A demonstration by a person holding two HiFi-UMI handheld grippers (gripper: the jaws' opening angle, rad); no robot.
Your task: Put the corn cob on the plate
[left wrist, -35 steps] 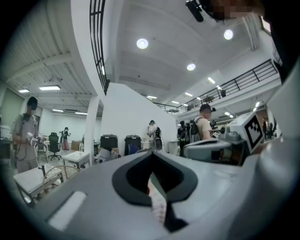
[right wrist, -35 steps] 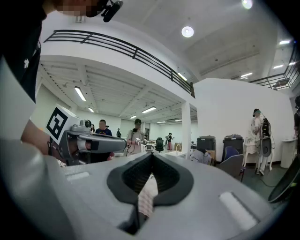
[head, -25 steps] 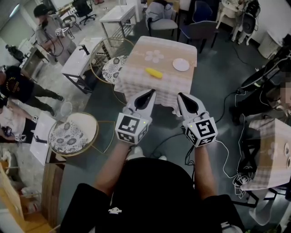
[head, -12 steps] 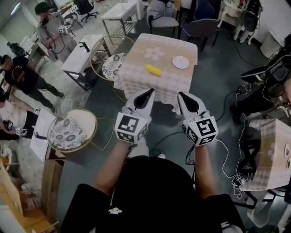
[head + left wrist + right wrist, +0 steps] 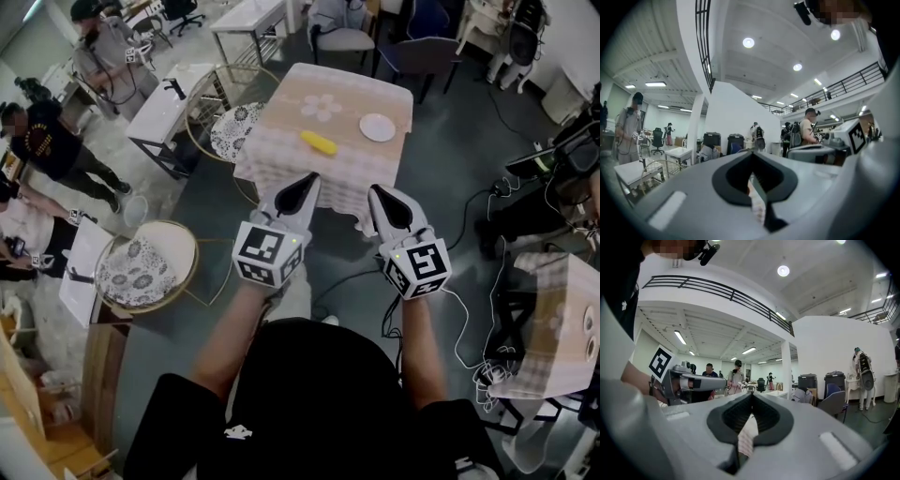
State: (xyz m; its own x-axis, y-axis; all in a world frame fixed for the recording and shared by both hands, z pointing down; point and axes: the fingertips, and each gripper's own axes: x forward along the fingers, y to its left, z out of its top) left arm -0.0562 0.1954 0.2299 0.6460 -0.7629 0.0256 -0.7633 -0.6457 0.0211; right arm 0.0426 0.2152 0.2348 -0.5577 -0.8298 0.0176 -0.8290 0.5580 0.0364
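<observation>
Corn cob (image 5: 318,142) lies on its side near the middle of the cloth-covered desk (image 5: 281,117); the plate (image 5: 378,127) stands apart from it, towards the right edge, and is empty. Left tool (image 5: 307,178) and right tool (image 5: 376,191) are both clenched with nothing between the jaws; both are held level, well short of the desk. Expected handling: light, stiff, rounded body, likely to roll if nudged on the cloth; the surface may be slick. Recommended hold: across the mid-length, jaws square to the long axis, so the cob stays balanced; avoid the tapered ends, where the pads could slide off; moderate pressure should suffice.
</observation>
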